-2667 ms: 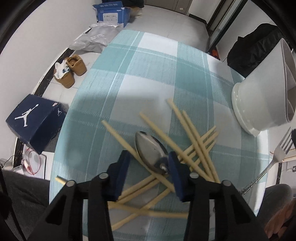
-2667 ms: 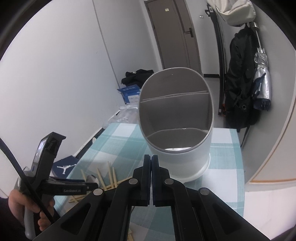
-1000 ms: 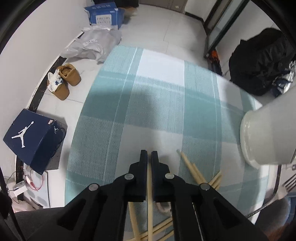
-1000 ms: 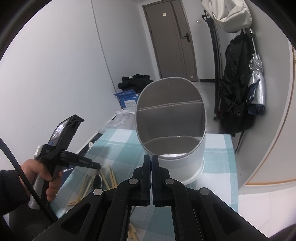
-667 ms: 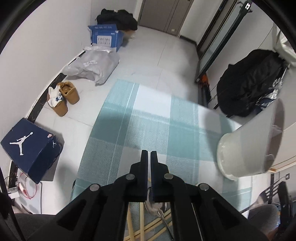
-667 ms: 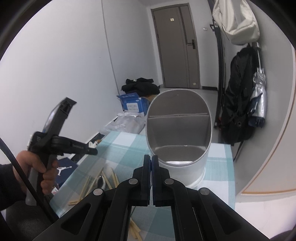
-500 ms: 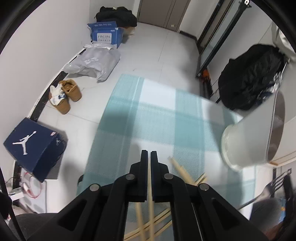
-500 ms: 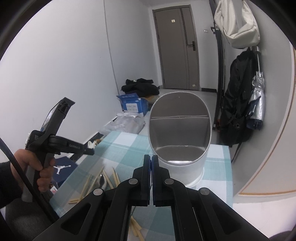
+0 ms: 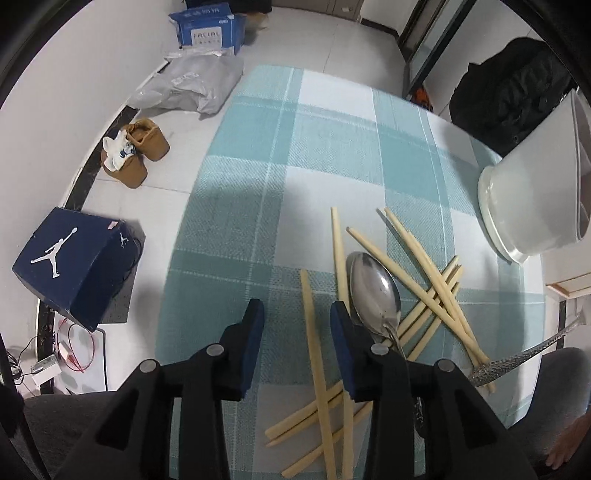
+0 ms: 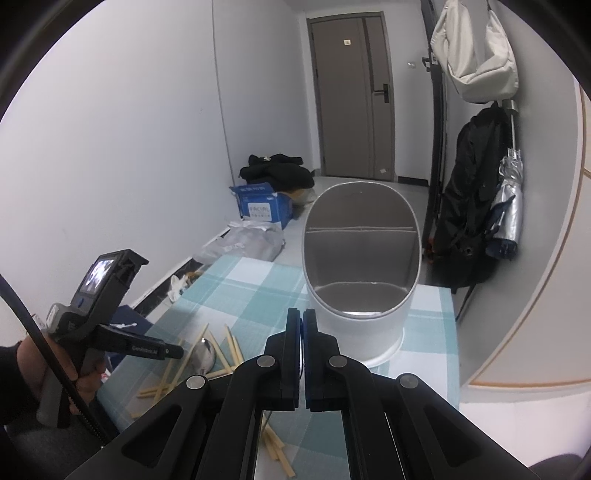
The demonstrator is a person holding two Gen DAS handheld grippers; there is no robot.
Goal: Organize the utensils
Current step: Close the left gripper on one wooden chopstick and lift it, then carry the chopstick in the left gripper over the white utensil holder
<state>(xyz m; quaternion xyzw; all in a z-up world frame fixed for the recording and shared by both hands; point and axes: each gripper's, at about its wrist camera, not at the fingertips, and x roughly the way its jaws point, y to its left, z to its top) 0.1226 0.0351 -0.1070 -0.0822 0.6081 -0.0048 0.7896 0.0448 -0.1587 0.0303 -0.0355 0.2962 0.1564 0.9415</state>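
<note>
Several pale wooden chopsticks [image 9: 424,273] lie crossed on the teal checked tablecloth [image 9: 325,147], with a metal spoon [image 9: 375,291] among them. My left gripper [image 9: 295,314] is open, low over the table, with one chopstick [image 9: 314,332] lying between its fingers. The white utensil holder [image 10: 362,273] with divided compartments stands at the table's right side; it also shows in the left wrist view [image 9: 532,199]. My right gripper [image 10: 302,325] is shut on a metal fork, whose handle [image 9: 524,358] shows in the left wrist view, and is raised in front of the holder.
The table's left edge drops to a floor with a navy shoe box [image 9: 74,258], brown shoes [image 9: 136,155], a grey bag [image 9: 192,85] and a blue carton [image 9: 210,29]. A black coat and umbrella [image 10: 480,214] hang by the right wall.
My left gripper was shut and lifted; it has come back down over the chopsticks and opened around one chopstick. My right gripper stays shut near the holder.
</note>
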